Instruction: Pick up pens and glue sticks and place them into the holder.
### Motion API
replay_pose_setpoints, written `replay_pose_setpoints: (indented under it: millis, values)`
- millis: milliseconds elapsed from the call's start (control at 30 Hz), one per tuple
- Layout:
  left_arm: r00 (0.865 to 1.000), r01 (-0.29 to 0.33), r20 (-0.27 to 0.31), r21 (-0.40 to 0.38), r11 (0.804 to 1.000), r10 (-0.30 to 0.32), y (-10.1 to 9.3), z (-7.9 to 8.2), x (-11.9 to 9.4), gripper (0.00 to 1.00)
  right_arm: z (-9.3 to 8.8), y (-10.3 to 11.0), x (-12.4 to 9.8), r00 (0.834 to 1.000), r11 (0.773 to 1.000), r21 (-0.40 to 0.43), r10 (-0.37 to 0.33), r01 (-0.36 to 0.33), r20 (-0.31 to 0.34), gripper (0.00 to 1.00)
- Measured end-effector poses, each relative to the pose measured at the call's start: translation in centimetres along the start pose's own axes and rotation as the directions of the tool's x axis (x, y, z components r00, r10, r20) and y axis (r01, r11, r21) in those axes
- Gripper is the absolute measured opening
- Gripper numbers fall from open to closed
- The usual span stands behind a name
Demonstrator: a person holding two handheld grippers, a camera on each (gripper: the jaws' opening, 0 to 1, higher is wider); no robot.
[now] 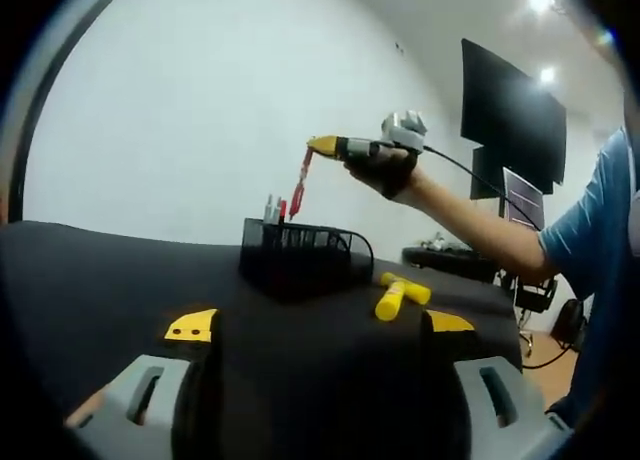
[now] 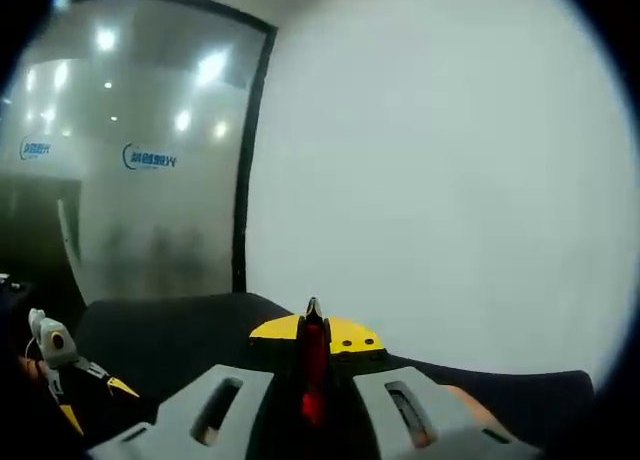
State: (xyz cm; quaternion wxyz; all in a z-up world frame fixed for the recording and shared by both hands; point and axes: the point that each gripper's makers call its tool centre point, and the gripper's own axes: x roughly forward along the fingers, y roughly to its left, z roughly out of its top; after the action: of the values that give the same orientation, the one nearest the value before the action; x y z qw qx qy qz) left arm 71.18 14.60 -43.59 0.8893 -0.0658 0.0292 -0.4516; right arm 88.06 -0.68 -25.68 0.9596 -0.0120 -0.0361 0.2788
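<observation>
Overhead, right tongs point(image 1: 322, 145) pinching red pen point(image 1: 300, 187) above holder point(image 1: 296, 252); left tongs point(image 1: 320, 325) spread, glue sticks point(image 1: 400, 294) beside.

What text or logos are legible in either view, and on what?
Glass partition, right gripper view: two blue logo marks with lettering, one near the left edge and one further right; both too blurred to read.
Red pen held in the right gripper: no readable print.
Yellow glue sticks, black mesh holder, dark monitors: no text visible.
Nothing else legible.
</observation>
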Motion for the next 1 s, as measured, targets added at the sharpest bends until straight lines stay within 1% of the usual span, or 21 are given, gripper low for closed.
replay_pose_setpoints:
  millis: [300,633,833,1000]
  values:
    - [1.000,0.000,-0.001,0.000,1.000,0.000,0.1,0.0,0.0,0.81,-2.6,-0.7,1.0,0.999,1.000,0.018,-0.014,0.014,-0.041,0.05]
    - [1.000,-0.001,0.001,0.001,1.000,0.001,0.1,0.0,0.0,0.81,-5.5,-1.1,1.2,0.996,0.999,0.029,-0.024,0.026,-0.089,0.05]
    - [1.000,-0.001,0.000,0.002,1.000,0.001,0.1,0.0,0.0,0.81,-6.9,-1.2,1.3,0.993,0.998,0.046,-0.032,0.038,-0.113,0.05]
    - [1.000,-0.001,-0.006,0.005,1.000,0.001,0.1,-0.1,0.1,0.81,-7.8,-1.0,1.1,0.991,0.998,0.049,-0.034,0.041,-0.131,0.05]
